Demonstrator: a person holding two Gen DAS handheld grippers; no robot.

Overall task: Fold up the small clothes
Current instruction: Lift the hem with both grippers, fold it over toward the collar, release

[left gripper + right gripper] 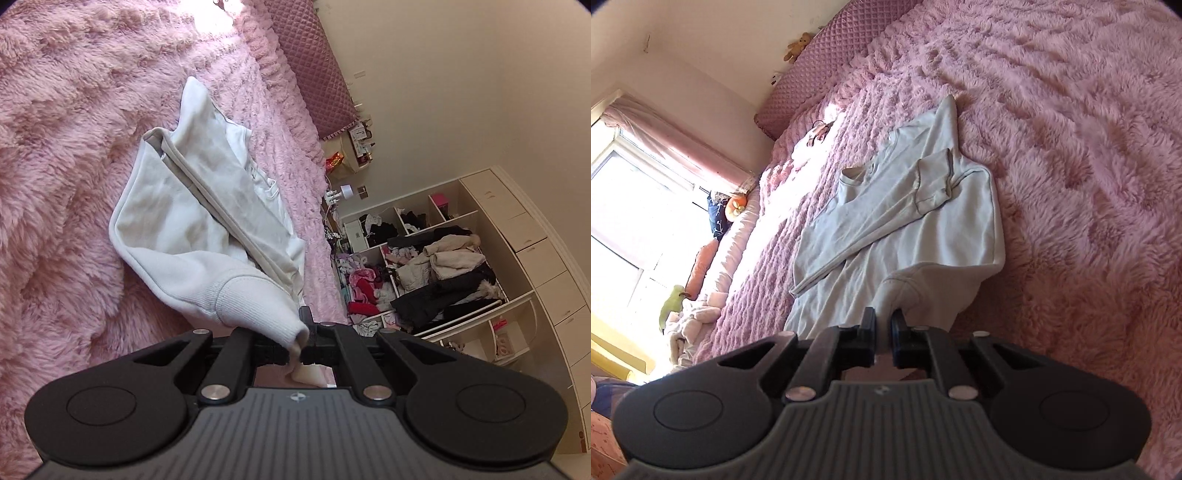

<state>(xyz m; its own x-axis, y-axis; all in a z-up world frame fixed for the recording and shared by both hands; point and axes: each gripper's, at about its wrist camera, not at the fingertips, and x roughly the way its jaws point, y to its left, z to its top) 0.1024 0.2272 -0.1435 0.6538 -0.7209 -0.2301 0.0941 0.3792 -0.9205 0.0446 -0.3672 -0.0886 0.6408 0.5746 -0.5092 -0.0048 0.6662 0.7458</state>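
- We see a white sweatshirt lying on a fluffy pink blanket that covers the bed, with its hem end lifted toward us.
- Our left gripper is clamped on the ribbed hem of the sweatshirt; the cloth bunches over the fingers and a flap hangs down behind them.
- Our right gripper is pinched tight on another part of the hem, the cloth drawn up into a ridge between its two fingers.
- In the right wrist view the sweatshirt has one sleeve folded across its chest, the cuff end lying to the near left, and the collar toward the far end of the bed.
- A quilted pink headboard stands at the far end of the bed.
- To the right in the left wrist view, open white shelves are stuffed with dark and pale coats and pink clothes.
- In the right wrist view a bright window with a pink curtain is at the left, and a small teddy bear sits on top of the headboard.
- We can read no writing or brand anywhere; each gripper body bears only a small emblem, too small to make out.
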